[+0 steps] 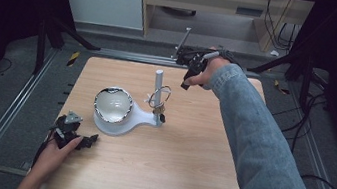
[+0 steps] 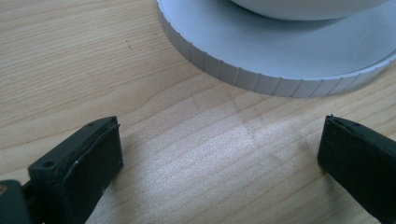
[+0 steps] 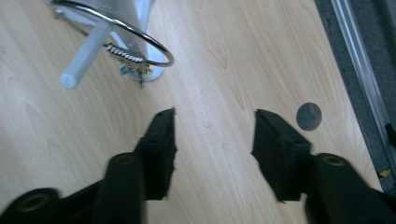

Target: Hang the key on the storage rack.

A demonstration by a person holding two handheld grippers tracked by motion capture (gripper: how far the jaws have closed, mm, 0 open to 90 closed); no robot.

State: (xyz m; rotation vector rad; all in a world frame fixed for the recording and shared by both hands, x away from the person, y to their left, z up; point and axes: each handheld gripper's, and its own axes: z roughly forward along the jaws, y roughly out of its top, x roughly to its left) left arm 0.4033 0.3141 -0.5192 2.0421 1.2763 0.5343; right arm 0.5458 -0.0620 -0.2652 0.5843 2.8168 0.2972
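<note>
The worktop (image 1: pixel 186 163) is pale wood with a matt, visible grain. On it the white stand (image 1: pixel 140 116) looks like smooth matt plastic, its round base ribbed at the edge (image 2: pixel 261 80). The bowl (image 1: pixel 113 105) gleams glossy. A ring (image 3: pixel 140 35) of polished metal hangs on the stand's post (image 1: pixel 158 80). Each hand-held gripper's pads (image 3: pixel 161 149) look like matt black rubber.

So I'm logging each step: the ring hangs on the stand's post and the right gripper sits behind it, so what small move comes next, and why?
Probably draw the right gripper back clear of the stand. Its jaws stand apart with nothing between them, over bare table, and the metal ring already hangs around the white post, so that hand's job looks done. The left gripper rests open beside the stand's round base.
</note>
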